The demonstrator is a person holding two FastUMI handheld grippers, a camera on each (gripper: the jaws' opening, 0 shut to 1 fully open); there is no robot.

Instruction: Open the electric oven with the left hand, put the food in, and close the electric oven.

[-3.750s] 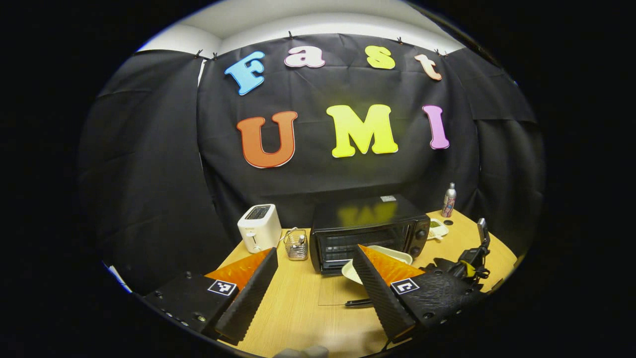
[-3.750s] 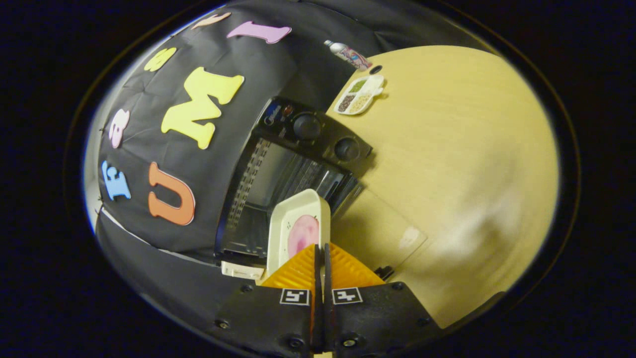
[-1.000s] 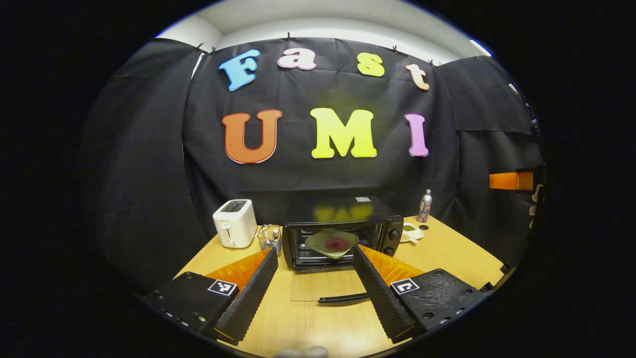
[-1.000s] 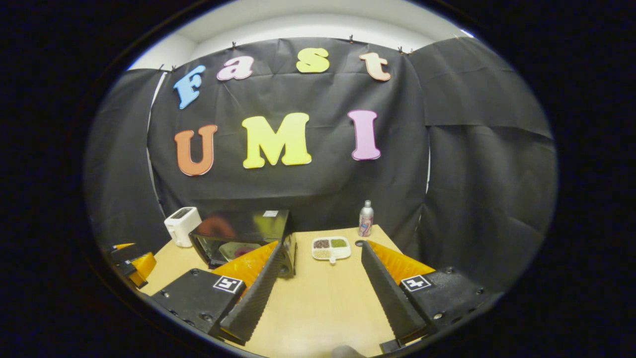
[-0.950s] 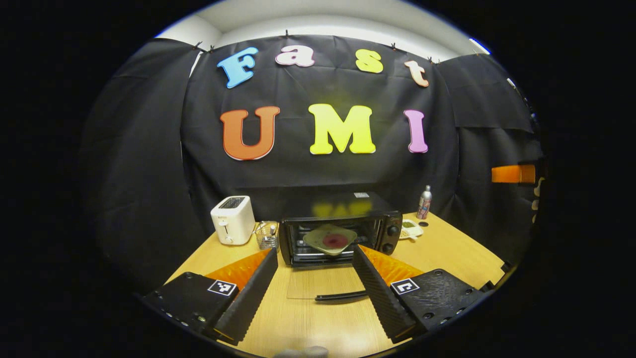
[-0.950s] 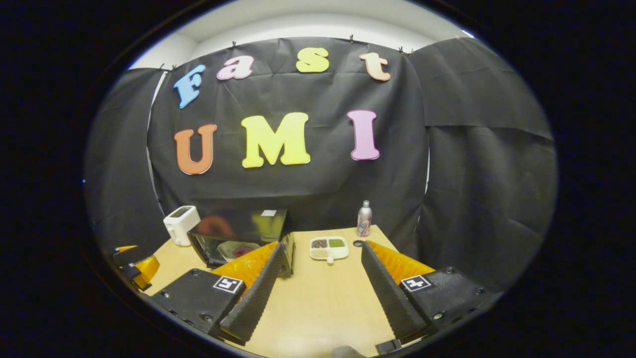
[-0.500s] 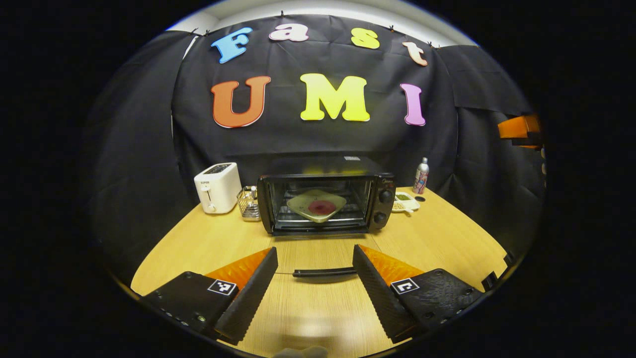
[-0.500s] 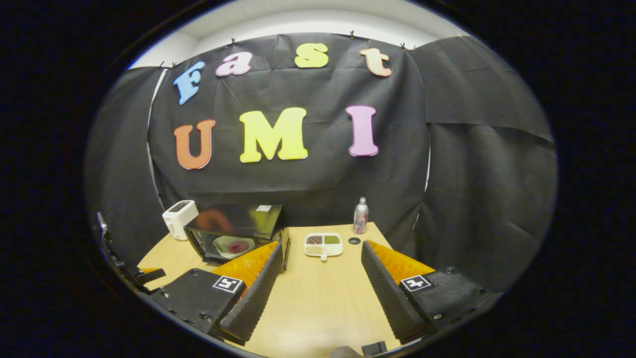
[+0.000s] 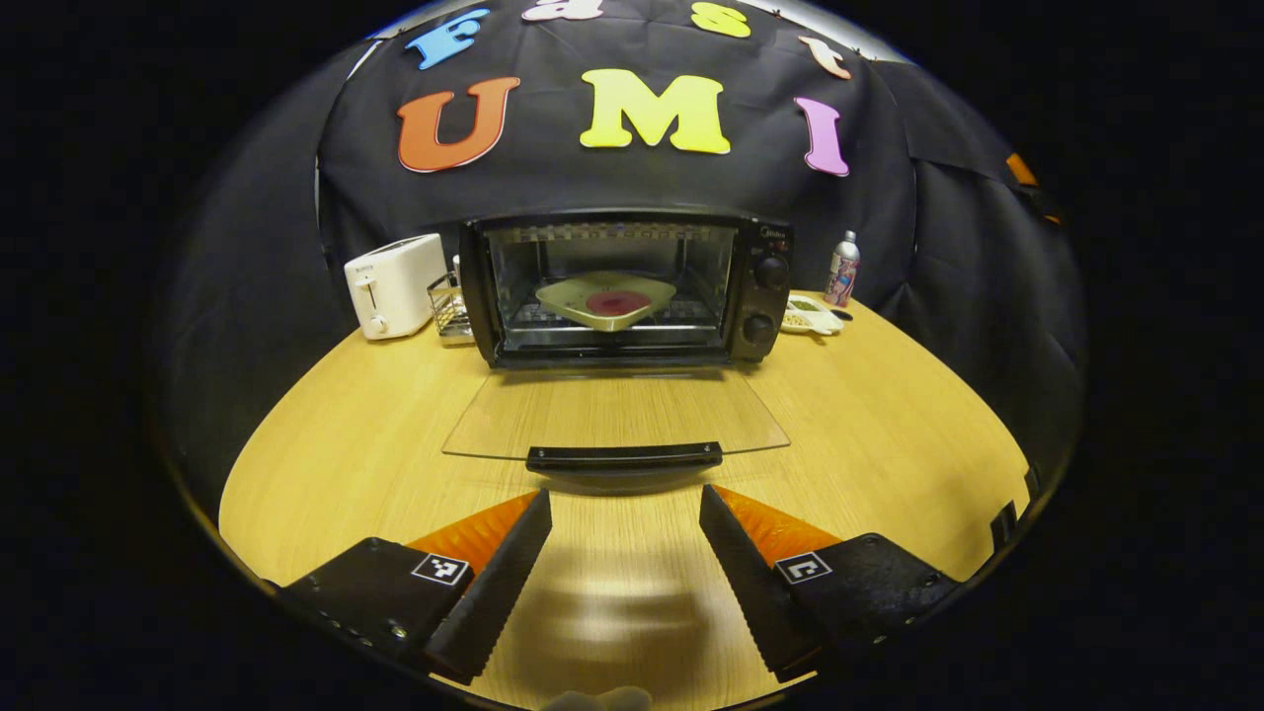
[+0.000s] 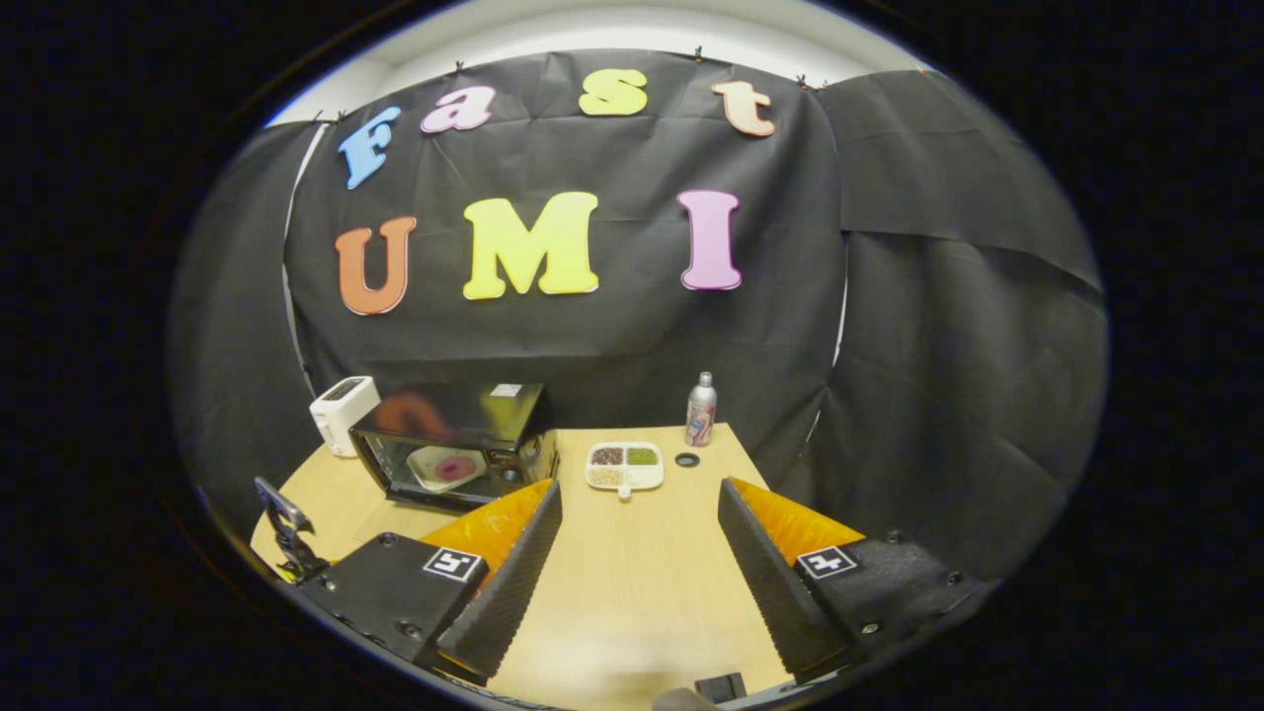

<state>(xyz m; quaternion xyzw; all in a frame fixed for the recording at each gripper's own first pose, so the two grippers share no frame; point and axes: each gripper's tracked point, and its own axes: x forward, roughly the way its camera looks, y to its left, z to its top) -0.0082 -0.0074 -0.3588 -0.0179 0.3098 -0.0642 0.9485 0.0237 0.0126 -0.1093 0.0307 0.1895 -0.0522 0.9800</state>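
The black electric oven [image 9: 760,296] stands at the back of the wooden table with its glass door [image 9: 612,415] folded flat down toward me. Inside on the rack sits a pale plate [image 9: 568,296] carrying a round pink piece of food [image 9: 614,301]. The door's black handle [image 9: 624,456] lies just beyond my left gripper [image 9: 625,513], which is open and low over the table, touching nothing. My right gripper [image 10: 640,504] is open and empty, held back to the right of the oven [image 10: 449,425], where the plate [image 10: 434,464] shows inside.
A white toaster [image 9: 393,284] and a wire basket [image 9: 449,304] stand left of the oven. A divided snack dish [image 9: 808,316], a small dark cap [image 10: 687,459] and a metal bottle [image 9: 842,269] are to its right. Bare tabletop [image 10: 642,573] lies under the right gripper.
The left gripper has dropped lower and come closer to the open door's handle, facing the oven straight on. The right gripper drew back slightly. Both stayed open; the plate rests in the oven.
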